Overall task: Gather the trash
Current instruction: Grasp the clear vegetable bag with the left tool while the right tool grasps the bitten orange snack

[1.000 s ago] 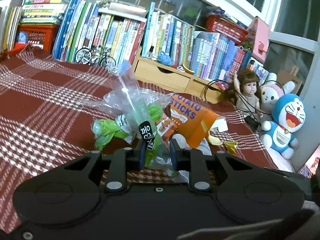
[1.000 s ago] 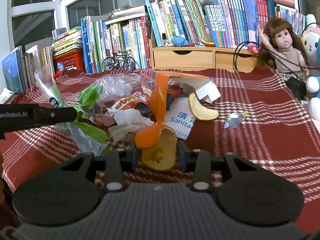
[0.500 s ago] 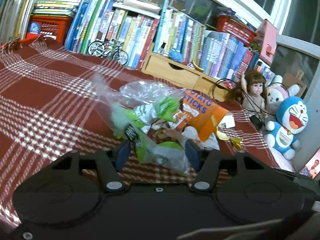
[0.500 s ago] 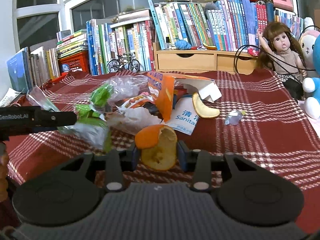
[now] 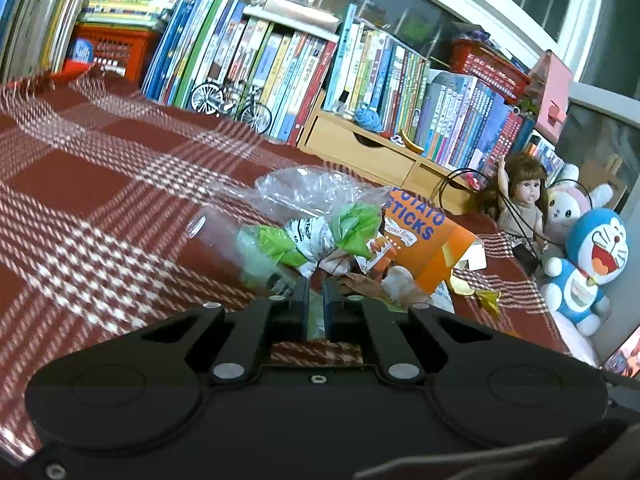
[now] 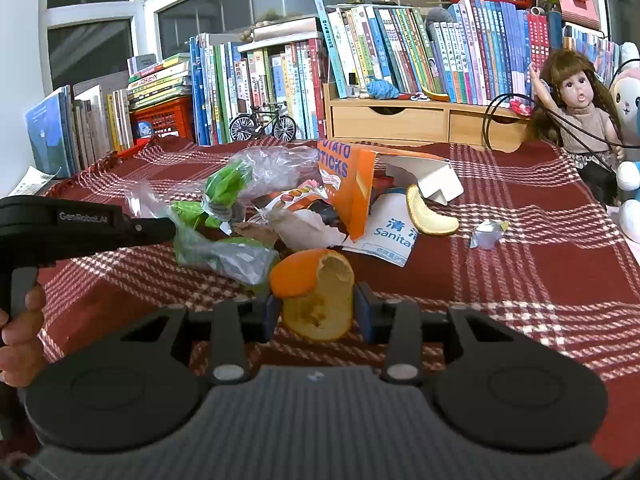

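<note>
Both grippers angled down, both clamped.
The left gripper (image 5: 316, 304) is seen with jaws drawn almost together, a thin bit of plastic pinched between them; its handle is gripped by a hand (image 6: 18, 336). The right gripper (image 6: 316, 312) is held partly closed, its pads (image 6: 362, 308) pressed on peel.

Bright indoors, fisheye warp (left blurred)
</note>
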Demonstrator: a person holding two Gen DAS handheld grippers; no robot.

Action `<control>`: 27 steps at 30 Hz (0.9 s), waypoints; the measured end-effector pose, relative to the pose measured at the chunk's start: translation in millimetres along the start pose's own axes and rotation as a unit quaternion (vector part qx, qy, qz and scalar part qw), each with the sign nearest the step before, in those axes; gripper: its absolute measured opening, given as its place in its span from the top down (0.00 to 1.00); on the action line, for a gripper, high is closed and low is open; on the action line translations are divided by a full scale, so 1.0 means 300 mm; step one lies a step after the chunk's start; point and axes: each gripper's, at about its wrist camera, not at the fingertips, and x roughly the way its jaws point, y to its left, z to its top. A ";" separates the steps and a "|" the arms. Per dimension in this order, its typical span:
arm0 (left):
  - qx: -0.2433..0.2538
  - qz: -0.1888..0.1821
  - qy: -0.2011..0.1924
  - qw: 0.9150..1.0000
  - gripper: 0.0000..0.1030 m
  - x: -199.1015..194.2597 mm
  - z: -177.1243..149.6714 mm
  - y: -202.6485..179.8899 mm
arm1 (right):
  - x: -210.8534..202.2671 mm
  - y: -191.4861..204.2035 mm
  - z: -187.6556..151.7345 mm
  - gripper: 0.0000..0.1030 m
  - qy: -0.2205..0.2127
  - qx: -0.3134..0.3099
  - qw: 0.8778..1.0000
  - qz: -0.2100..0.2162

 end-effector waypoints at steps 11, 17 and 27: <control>-0.056 0.038 0.012 0.998 0.16 0.013 -0.029 0.051 | 0.022 0.006 0.001 0.57 0.003 -0.001 1.000 0.004; -0.081 0.048 0.012 0.995 0.63 0.114 -0.028 0.039 | 0.029 0.015 -0.002 0.57 0.005 -0.005 1.000 0.006; -0.004 0.015 -0.031 0.999 0.78 -0.009 0.006 -0.033 | 0.037 -0.001 -0.009 0.57 0.010 0.005 1.000 0.006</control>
